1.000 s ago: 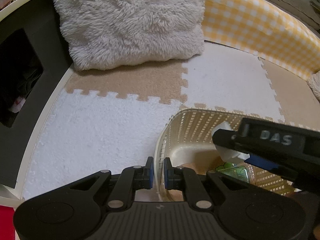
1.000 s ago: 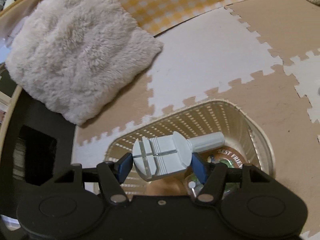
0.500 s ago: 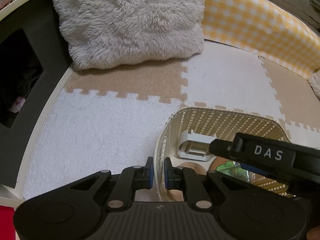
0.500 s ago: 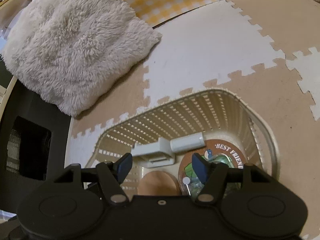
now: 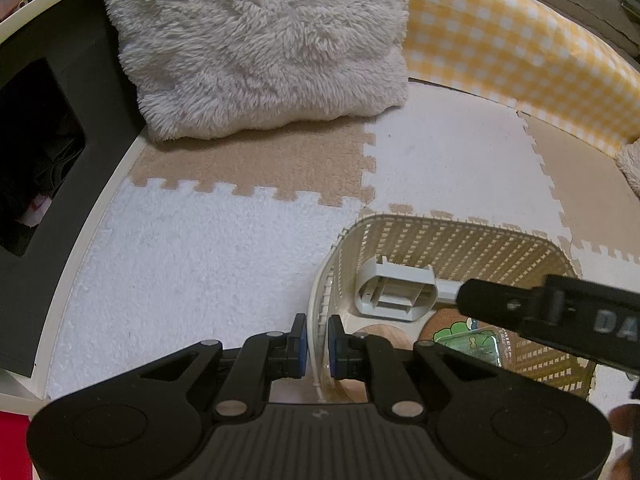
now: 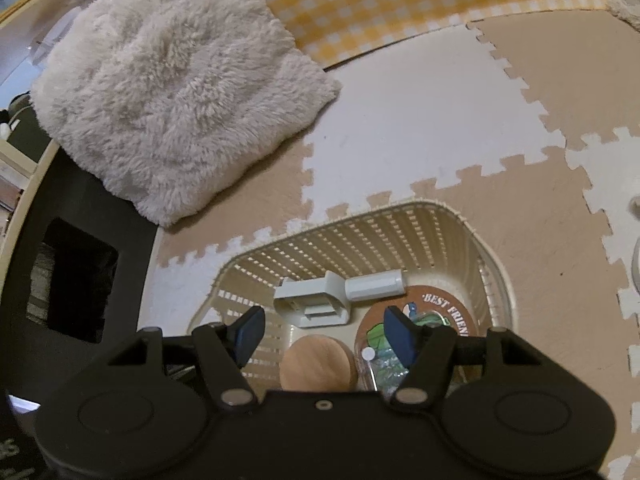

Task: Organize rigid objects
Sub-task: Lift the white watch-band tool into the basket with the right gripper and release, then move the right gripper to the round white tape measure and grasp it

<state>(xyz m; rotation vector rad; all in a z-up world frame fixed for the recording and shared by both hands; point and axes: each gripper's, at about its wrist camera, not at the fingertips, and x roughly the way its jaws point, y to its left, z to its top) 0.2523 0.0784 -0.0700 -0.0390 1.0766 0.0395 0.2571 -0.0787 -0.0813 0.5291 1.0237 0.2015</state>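
I am holding the rim of the woven basket with my left gripper; its pads are clamped on the wall, one outside and one inside, keeping the basket steady on the foam mat. My right gripper is standing half open above the basket interior with nothing between its pads.

A second ago the right pads were gripping the grey plastic tool. That tool is now lying on the basket floor against the far wall, its cylindrical handle pointing right. It is resting just beside the round "BEST FRIENDS" coaster and near the wooden disc. My right gripper is now pulling up and back from the drop point.

I am judging this item as placed. A white object is showing at the mat's right edge, too cropped to identify; it may be the next item.
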